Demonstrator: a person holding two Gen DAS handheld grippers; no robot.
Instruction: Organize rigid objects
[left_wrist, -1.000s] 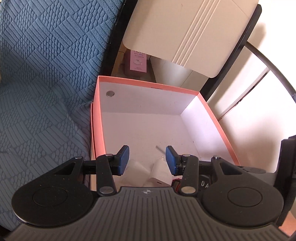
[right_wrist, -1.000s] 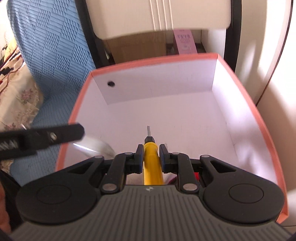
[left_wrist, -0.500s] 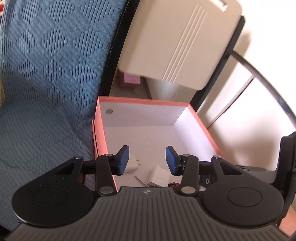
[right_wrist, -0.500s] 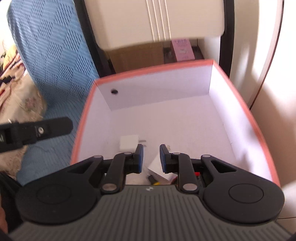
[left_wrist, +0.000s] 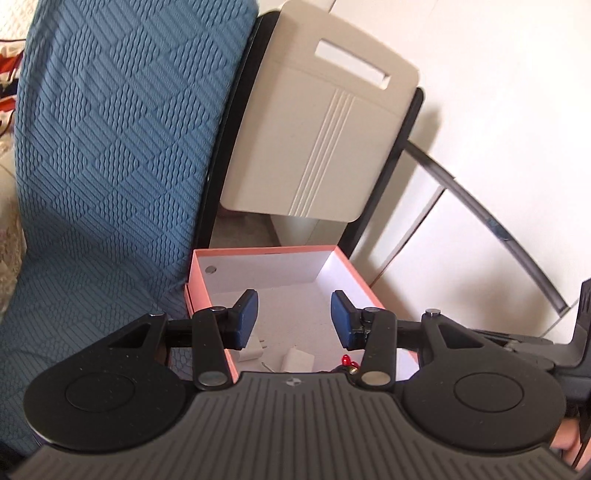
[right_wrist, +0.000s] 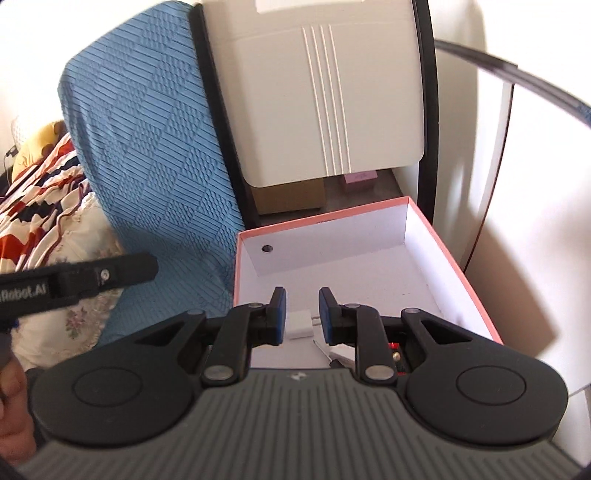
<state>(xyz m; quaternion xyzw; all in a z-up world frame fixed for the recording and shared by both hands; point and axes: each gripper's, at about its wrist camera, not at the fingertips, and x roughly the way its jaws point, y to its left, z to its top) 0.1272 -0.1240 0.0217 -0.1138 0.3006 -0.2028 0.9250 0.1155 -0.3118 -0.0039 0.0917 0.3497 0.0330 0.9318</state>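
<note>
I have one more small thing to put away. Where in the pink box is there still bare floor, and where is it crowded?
The pink box has bare white floor across its far half, up to the back wall with the round hole, and along its right wall. The near end is crowded: two white chargers, a screwdriver tip and red bits.

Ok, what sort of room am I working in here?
Probably a home, a bedroom or living room: a blue quilted cover drapes over soft furniture, patterned bedding lies beside it, and a folding chair stands behind the pink box with chargers in it.
</note>
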